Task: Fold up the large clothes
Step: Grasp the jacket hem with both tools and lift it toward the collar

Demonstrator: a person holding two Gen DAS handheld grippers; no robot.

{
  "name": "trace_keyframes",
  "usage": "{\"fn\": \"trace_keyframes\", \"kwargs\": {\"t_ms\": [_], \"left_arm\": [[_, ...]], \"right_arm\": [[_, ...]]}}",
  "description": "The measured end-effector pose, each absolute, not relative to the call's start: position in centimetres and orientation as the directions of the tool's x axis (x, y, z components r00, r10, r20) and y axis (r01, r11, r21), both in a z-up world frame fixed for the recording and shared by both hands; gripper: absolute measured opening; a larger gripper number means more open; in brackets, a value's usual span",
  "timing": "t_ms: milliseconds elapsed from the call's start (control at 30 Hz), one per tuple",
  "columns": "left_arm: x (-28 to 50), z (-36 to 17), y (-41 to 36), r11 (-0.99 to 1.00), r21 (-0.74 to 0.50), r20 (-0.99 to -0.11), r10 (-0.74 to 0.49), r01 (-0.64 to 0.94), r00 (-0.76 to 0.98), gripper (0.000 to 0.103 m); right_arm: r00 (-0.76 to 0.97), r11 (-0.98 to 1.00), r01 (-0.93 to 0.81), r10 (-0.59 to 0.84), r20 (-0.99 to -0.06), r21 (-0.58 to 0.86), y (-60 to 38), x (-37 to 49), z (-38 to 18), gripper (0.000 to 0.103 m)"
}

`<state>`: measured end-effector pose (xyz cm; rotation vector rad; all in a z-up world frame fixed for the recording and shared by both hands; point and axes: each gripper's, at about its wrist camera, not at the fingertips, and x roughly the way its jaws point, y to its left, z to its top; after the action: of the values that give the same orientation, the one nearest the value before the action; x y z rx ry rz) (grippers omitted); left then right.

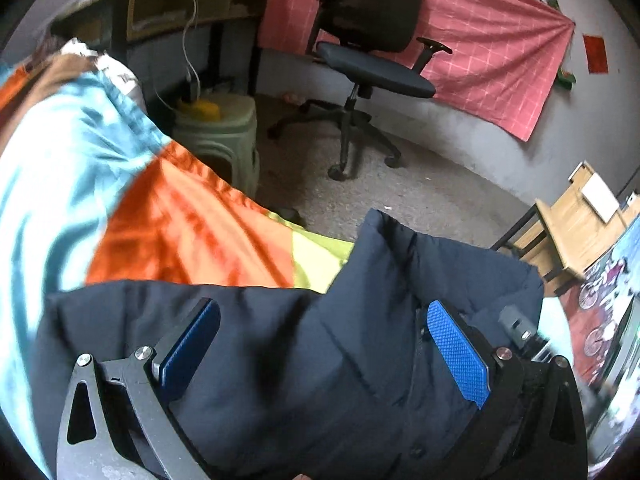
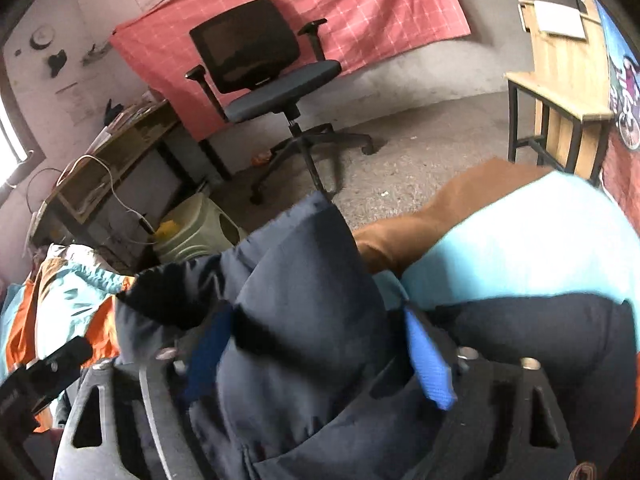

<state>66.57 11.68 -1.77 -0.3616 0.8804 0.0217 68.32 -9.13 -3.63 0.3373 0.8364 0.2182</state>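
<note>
A navy padded jacket (image 1: 304, 360) lies on a bed covered by a light blue, orange and yellow blanket (image 1: 132, 208). My left gripper (image 1: 324, 320) is open, its blue pads (image 1: 460, 352) wide apart over the jacket. The right gripper's body shows at the left view's right edge (image 1: 520, 328). In the right wrist view the jacket (image 2: 304, 304) bulges up between my right gripper's (image 2: 316, 332) blue pads (image 2: 428, 364), which stand wide apart with bunched jacket between them; whether they press it I cannot tell.
A black office chair (image 1: 372, 52) stands on the grey floor before a pink checked cloth (image 1: 488, 40) on the wall. A pale green plastic stool (image 1: 224, 132) sits beside the bed, under a cluttered desk (image 1: 168, 8). A wooden side table (image 2: 560, 80) stands at right.
</note>
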Motion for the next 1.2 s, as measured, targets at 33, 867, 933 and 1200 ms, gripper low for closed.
{"fn": "trace_keyframes", "kwargs": {"t_ms": [33,867,933,1200], "left_arm": [[67.0,-2.0,11.5,0.937,-0.303,-0.762,-0.129,-0.173,0.635,0.102],[55.4,6.6,12.1,0.919,-0.394,-0.600,-0.227,-0.036,0.767,0.006],[53.2,8.1,12.0,0.929,-0.370,-0.595,-0.230,-0.007,0.770,0.006],[44.0,10.2,12.4,0.928,-0.364,-0.599,-0.296,0.076,0.744,0.003]], "right_arm": [[0.660,0.928,-0.047,0.307,-0.686,0.371,-9.2,68.2,-4.2,0.066],[0.668,0.896,-0.366,0.442,-0.599,0.252,-10.1,56.4,4.9,0.020],[0.684,0.888,-0.396,0.455,-0.570,0.235,-10.1,54.2,5.9,0.020],[0.741,0.866,-0.484,0.482,-0.468,0.126,-10.1,43.6,8.4,0.020]]}}
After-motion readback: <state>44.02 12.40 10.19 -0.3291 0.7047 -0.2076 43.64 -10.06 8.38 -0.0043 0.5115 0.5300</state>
